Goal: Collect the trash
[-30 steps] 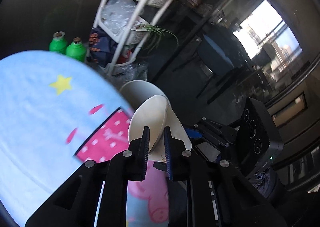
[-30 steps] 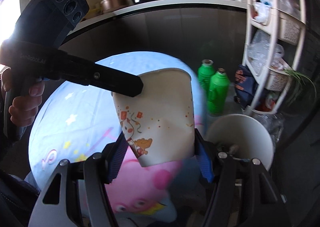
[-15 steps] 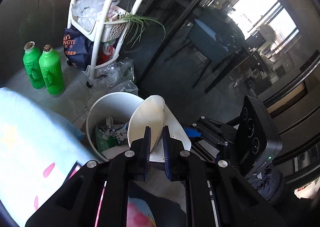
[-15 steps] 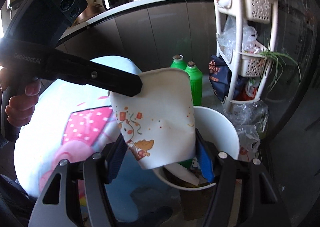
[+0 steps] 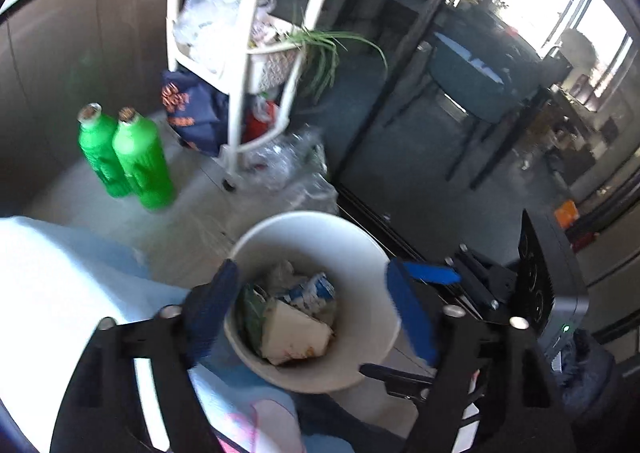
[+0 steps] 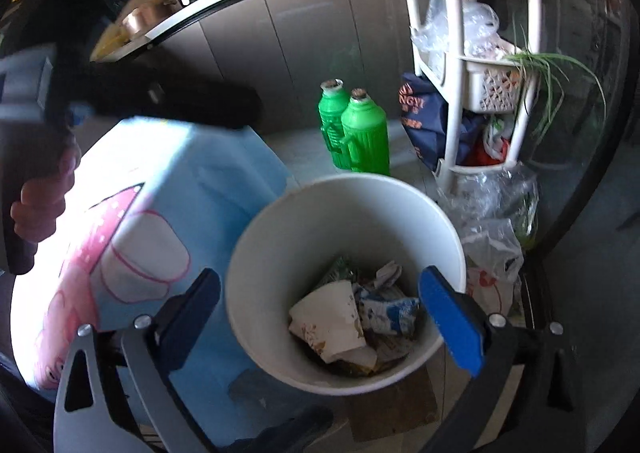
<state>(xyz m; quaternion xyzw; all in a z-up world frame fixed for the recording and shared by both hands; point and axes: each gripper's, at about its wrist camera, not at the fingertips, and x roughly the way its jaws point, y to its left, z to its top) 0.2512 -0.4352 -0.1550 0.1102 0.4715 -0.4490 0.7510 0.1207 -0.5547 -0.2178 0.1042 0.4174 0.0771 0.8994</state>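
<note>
Left tool point(image 5: 310, 305) and right tool point(image 6: 320, 313): both spread wide, empty, above white bin point(image 6: 280, 233). Paper cup point(image 6: 332, 323) lies crumpled inside, directly below right tool, among wrappers, apparently a blue-white carton. Two green bottles point(image 6: 356, 129) stand beyond bin.

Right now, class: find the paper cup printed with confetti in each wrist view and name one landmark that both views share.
Left wrist view: the paper cup lies inside the white bin, lower centre, between the open left gripper fingers.
Right wrist view: the paper cup lies in the white bin, lower centre, between the open right gripper fingers.
Shared landmark: two green bottles behind the bin.
</note>
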